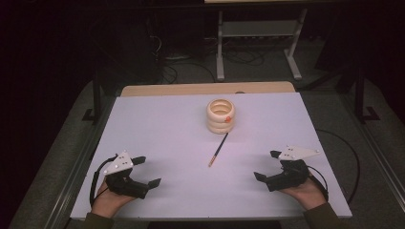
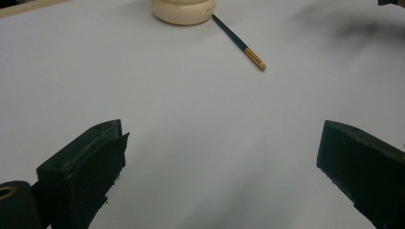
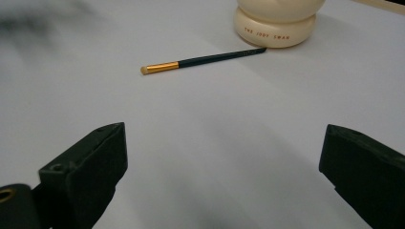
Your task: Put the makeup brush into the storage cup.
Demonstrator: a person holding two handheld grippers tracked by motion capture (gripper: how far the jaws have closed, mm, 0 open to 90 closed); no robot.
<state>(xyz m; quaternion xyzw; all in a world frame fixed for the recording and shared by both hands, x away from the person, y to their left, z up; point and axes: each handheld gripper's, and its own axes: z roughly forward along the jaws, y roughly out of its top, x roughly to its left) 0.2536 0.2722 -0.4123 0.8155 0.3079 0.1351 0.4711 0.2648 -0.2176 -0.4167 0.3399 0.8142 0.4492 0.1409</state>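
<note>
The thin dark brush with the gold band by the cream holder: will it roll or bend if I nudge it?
The brush looks round and slim, so it would probably roll sideways. It lies straight, likely stiff. Its far tip seems to touch the cream holder, which may block it.

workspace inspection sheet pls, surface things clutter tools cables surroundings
surface: white table, bare wooden strip along its far edge.
job's things: cream ribbed holder past mid-table; thin dark brush with gold band lies flat before it, dark tip at the holder's base.
clutter: nothing seen.
grippers: left tool and right tool each open, nothing held, at the near corners, one per hand.
cables: black cable loops off the table's right side; more on the floor behind.
surroundings: dark room, grey metal stand beyond the table.
</note>
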